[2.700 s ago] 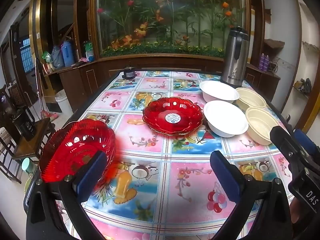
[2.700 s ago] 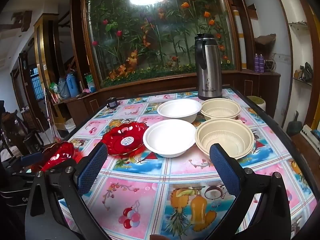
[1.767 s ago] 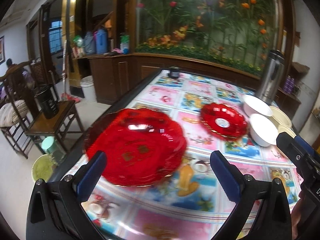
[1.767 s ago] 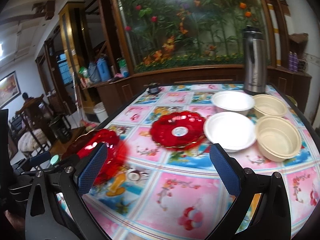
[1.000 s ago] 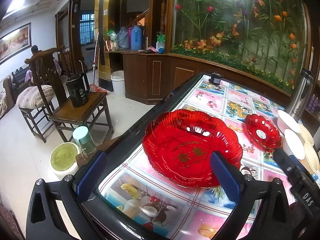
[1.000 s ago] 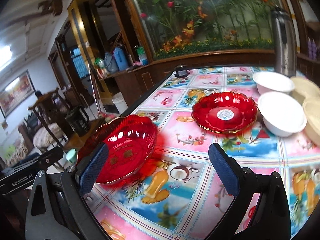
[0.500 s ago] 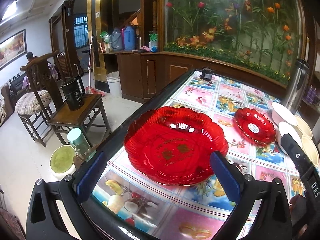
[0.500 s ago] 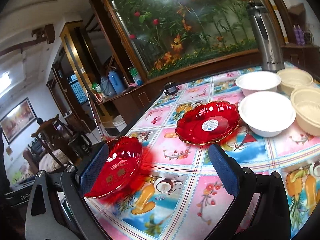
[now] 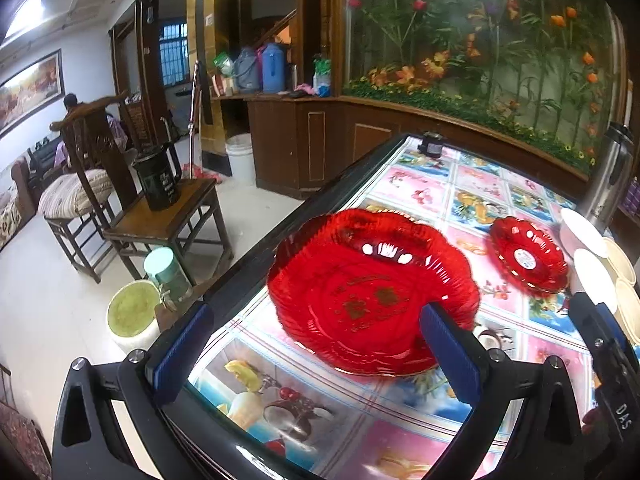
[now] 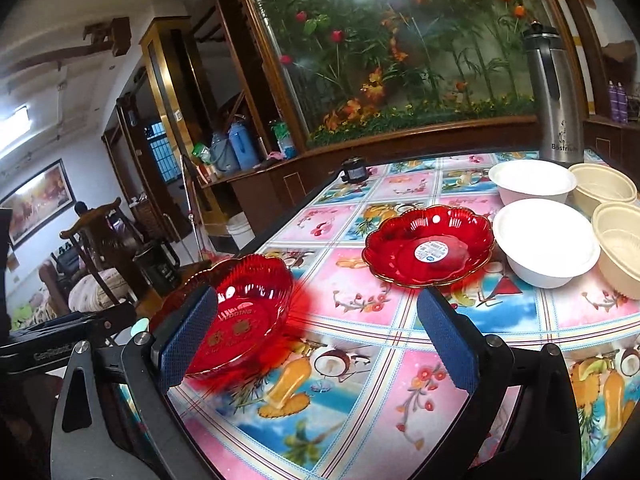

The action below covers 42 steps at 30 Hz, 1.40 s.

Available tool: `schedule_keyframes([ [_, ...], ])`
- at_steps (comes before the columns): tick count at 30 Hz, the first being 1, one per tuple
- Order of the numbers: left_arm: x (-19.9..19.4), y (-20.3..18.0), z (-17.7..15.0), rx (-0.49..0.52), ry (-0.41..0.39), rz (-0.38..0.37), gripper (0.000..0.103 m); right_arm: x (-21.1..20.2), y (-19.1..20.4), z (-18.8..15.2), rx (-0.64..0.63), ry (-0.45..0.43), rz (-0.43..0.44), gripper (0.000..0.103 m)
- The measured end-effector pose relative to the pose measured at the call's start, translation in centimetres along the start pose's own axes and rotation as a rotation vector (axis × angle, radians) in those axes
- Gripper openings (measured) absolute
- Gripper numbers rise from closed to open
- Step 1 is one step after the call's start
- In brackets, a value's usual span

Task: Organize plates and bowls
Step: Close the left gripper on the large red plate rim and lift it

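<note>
A large red scalloped plate (image 9: 372, 288) lies near the table's left edge; it also shows in the right wrist view (image 10: 244, 312). My left gripper (image 9: 316, 348) is open, its fingers astride the plate's near rim, not holding it. A second red plate (image 10: 430, 244) with a white sticker lies mid-table, also in the left wrist view (image 9: 528, 256). Two white bowls (image 10: 544, 240) and two cream bowls (image 10: 620, 244) stand to its right. My right gripper (image 10: 320, 340) is open and empty above the table between the two red plates.
A steel thermos (image 10: 556, 96) stands at the table's (image 10: 360, 400) far right. A small black object (image 10: 354, 170) sits at the far edge. Beside the table's left edge stand a wooden chair with a black jug (image 9: 160, 180) and a green stool (image 9: 132, 312).
The left gripper has swung left from facing the bowls and now hovers over the large red plate at the table's edge. The right gripper has also turned left. Both stay open.
</note>
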State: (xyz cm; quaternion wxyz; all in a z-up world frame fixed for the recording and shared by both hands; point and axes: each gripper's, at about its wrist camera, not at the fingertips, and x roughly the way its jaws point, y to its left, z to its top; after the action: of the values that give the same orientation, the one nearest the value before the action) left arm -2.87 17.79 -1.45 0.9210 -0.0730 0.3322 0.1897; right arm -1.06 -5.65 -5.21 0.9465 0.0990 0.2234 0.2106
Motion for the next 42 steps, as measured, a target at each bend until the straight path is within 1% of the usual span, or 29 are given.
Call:
schedule_keyframes([
  [4,0.4,0.8,-0.2,-0.017,0.011,0.004,0.103,0.3,0.4,-0.2,-0.011,0.015,-0.007,0.101],
  [9,0.9,1.8,-0.2,-0.031,0.023,0.007,0.103,0.2,1.3,0.0,-0.031,0.008,-0.024,0.101],
  [14,1.4,2.9,0.0,-0.05,0.03,0.013,0.103,1.3,2.3,1.2,-0.013,0.035,0.001,0.101],
  [17,2.1,3.9,0.2,-0.062,0.053,0.015,0.103,2.7,3.0,1.9,-0.009,0.085,0.003,0.101],
  [19,2.9,4.7,0.6,-0.075,0.088,-0.007,0.103,4.1,3.4,2.6,0.001,0.146,0.0,0.101],
  [20,3.5,5.3,0.9,-0.087,0.12,-0.021,0.103,4.6,3.6,2.7,0.003,0.171,0.0,0.101],
  [21,3.9,5.7,1.1,-0.094,0.143,-0.026,0.103,5.5,3.8,2.9,0.005,0.208,-0.005,0.101],
  [23,5.3,6.7,1.7,-0.118,0.214,-0.027,0.103,7.2,4.4,3.2,0.004,0.278,-0.016,0.101],
  [26,7.1,8.4,2.2,-0.19,0.301,-0.059,0.102,9.7,5.1,3.0,-0.022,0.365,-0.07,0.101],
  [28,7.9,9.1,2.6,-0.241,0.327,-0.094,0.102,10.9,5.3,2.7,-0.016,0.398,-0.086,0.101],
  [30,8.5,9.2,2.9,-0.263,0.336,-0.102,0.102,11.9,5.1,2.4,0.009,0.427,-0.082,0.099],
  [32,9.3,8.9,3.2,-0.26,0.356,-0.101,0.102,12.8,4.8,2.1,0.037,0.466,-0.086,0.097],
  [35,10.7,8.1,3.3,-0.237,0.39,-0.076,0.102,13.6,4.5,1.7,0.066,0.492,-0.092,0.095],
  [37,11.3,7.6,3.2,-0.228,0.398,-0.071,0.102,14.0,4.3,1.5,0.074,0.51,-0.096,0.09],
  [39,11.8,7.2,2.9,-0.212,0.416,-0.071,0.102,14.5,4.0,1.2,0.09,0.527,-0.092,0.088],
  [40,12.0,6.9,2.7,-0.199,0.425,-0.072,0.102,14.7,3.9,1.1,0.095,0.534,-0.091,0.084],
  [42,12.2,6.6,2.3,-0.175,0.434,-0.064,0.098,15.2,3.7,0.8,0.101,0.553,-0.084,0.078],
])
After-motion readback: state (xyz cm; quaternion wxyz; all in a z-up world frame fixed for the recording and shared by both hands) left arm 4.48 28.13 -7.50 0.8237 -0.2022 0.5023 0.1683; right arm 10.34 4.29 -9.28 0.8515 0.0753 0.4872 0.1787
